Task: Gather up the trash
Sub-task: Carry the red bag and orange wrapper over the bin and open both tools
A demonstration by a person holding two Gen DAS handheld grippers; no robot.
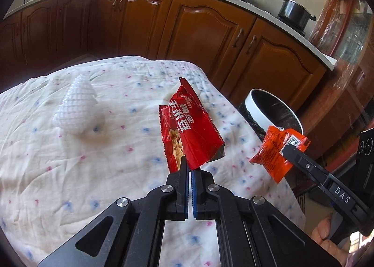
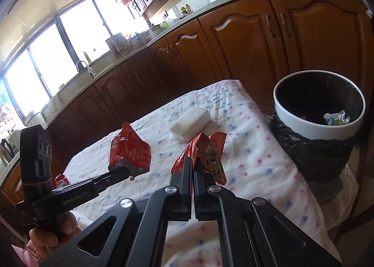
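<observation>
My left gripper (image 1: pixel 189 168) is shut on a red snack bag (image 1: pixel 189 126) and holds it above the cloth-covered table (image 1: pixel 70 161). The bag also shows in the right wrist view (image 2: pixel 129 152), with the left gripper (image 2: pixel 127 172) shut on its lower edge. My right gripper (image 2: pixel 193 161) is shut on an orange snack packet (image 2: pixel 208 150), held above the table's right side. That packet shows in the left wrist view (image 1: pixel 278 150) at the right gripper's tip (image 1: pixel 286 149). A white-rimmed trash bin (image 2: pixel 320 112) with a black liner stands off the table's right edge and holds crumpled paper (image 2: pixel 336 117).
A white foam net sleeve (image 1: pixel 76 105) lies on the cloth; it also shows in the right wrist view (image 2: pixel 190 123). The bin shows in the left wrist view (image 1: pixel 271 110) past the table corner. Brown kitchen cabinets (image 1: pixel 210 28) run behind the table, with a pot (image 1: pixel 294 13) on the counter.
</observation>
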